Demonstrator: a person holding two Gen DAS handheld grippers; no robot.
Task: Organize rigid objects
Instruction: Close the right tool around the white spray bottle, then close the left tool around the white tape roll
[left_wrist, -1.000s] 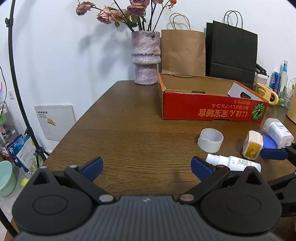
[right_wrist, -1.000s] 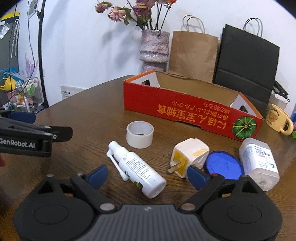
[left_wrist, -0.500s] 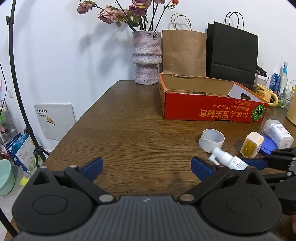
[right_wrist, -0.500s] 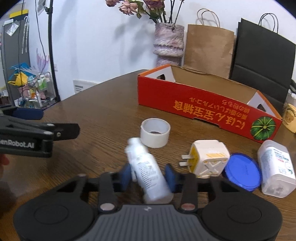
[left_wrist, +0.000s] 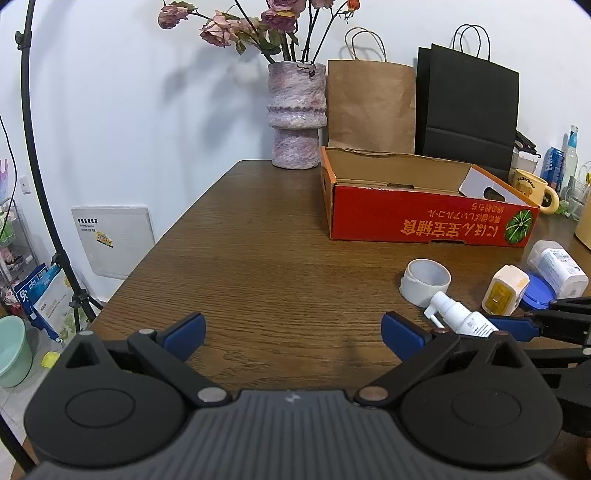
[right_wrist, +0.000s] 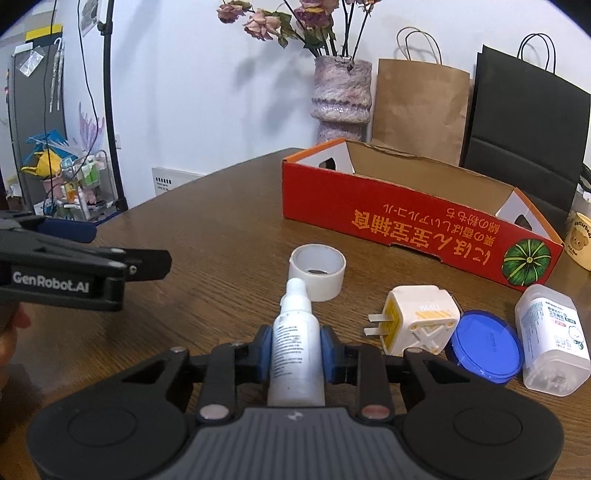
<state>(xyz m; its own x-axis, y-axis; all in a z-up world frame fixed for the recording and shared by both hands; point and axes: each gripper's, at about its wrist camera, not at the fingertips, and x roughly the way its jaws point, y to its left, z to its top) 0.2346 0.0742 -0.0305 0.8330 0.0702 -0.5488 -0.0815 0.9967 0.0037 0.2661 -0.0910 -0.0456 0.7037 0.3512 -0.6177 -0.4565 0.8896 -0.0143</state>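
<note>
Wooden table (left_wrist: 280, 258) against white wall (left_wrist: 129, 110)

Two low wrist views over one shared table (left_wrist: 280, 258).

A dark wooden table (right_wrist: 221, 229) with visible grain carries a red printed cardboard box (right_wrist: 406, 218), raw brown inside. Near it lie a smooth white plastic spray bottle (right_wrist: 295, 350), a glossy blue plastic lid (right_wrist: 484, 347) and a matt white tape roll (right_wrist: 317, 269).
</note>
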